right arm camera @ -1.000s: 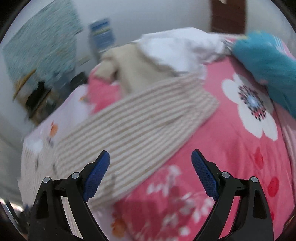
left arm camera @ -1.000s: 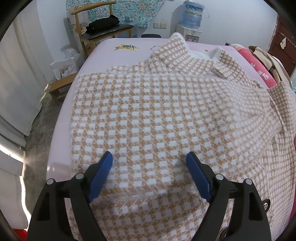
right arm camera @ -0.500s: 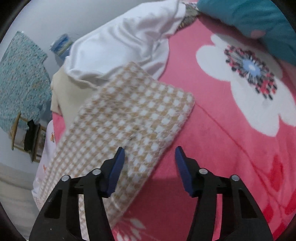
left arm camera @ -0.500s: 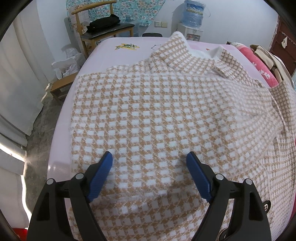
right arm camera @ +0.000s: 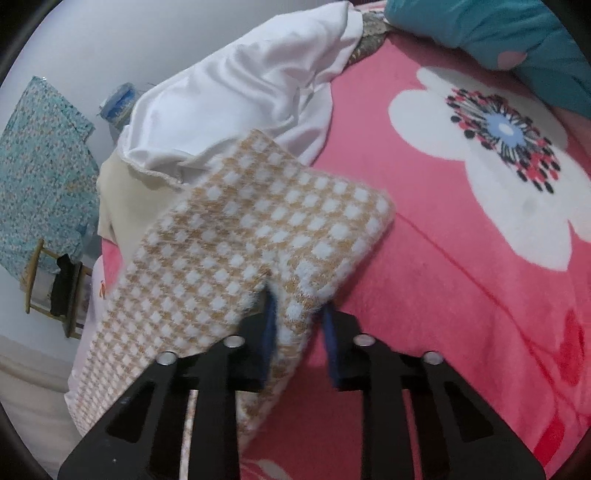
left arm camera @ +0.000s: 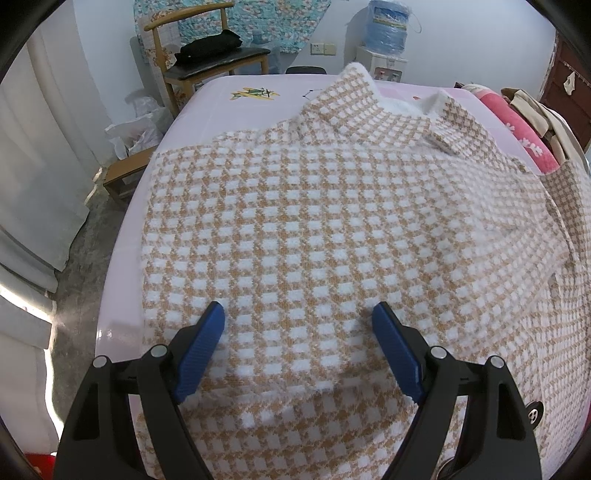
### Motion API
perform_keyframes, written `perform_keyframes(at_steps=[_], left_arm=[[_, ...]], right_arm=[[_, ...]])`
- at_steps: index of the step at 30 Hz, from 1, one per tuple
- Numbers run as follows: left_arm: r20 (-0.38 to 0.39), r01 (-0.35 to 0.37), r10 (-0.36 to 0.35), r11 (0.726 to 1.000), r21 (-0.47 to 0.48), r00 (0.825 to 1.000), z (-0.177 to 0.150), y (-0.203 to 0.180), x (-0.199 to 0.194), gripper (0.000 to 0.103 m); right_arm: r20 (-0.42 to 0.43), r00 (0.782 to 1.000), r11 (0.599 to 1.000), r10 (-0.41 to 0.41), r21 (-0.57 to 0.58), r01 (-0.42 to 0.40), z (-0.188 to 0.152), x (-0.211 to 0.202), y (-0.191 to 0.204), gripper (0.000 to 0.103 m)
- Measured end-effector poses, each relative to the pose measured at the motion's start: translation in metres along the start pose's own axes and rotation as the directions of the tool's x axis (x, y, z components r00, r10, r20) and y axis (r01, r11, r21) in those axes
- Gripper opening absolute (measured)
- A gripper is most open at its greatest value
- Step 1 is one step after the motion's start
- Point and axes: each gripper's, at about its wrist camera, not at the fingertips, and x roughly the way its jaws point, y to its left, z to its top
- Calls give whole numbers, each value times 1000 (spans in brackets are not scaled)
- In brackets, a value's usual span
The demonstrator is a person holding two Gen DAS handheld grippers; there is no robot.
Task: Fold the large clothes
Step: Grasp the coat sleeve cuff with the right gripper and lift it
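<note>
A tan-and-white checked coat (left arm camera: 314, 206) lies spread flat on the pink-sheeted bed (left arm camera: 229, 96), collar at the far end. My left gripper (left arm camera: 300, 332) hovers open over its near hem, with nothing held between the blue pads. In the right wrist view one sleeve (right arm camera: 258, 229) of the coat stretches out over a pink flowered blanket (right arm camera: 461, 258). My right gripper (right arm camera: 300, 317) is closing its jaws on the near edge of the sleeve's cuff, and the fuzzy fabric bunches between the two pads.
A white garment (right arm camera: 240, 96) and a beige one (right arm camera: 125, 192) are piled beyond the sleeve, with a teal pillow (right arm camera: 498, 26) at the far right. A wooden chair (left arm camera: 207, 62) and a water dispenser (left arm camera: 384, 48) stand past the bed. Floor lies to the left.
The right gripper swung down onto the sleeve's cuff and its jaws went from wide open to pinched on the cuff edge. The left gripper and the coat's body stayed still.
</note>
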Motion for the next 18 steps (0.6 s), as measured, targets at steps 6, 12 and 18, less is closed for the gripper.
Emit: perform_keyframes(at_steps=[6,12,18], left_arm=[[2,-3,3,1000,6,1000,0,-1,0,80],[5,-3,3,1000,5,1000,0,-5,1,80],[62,-12,11,1000,17,998,-1,-2,-9,80]], right_arm=[[95,995,996,-38,-81,46,-9,-45,23,9],[211,977,980,-40,-182,79,-23,-104,49,8],[341,940,934,-4,-334,125,-44,-168,111,7]])
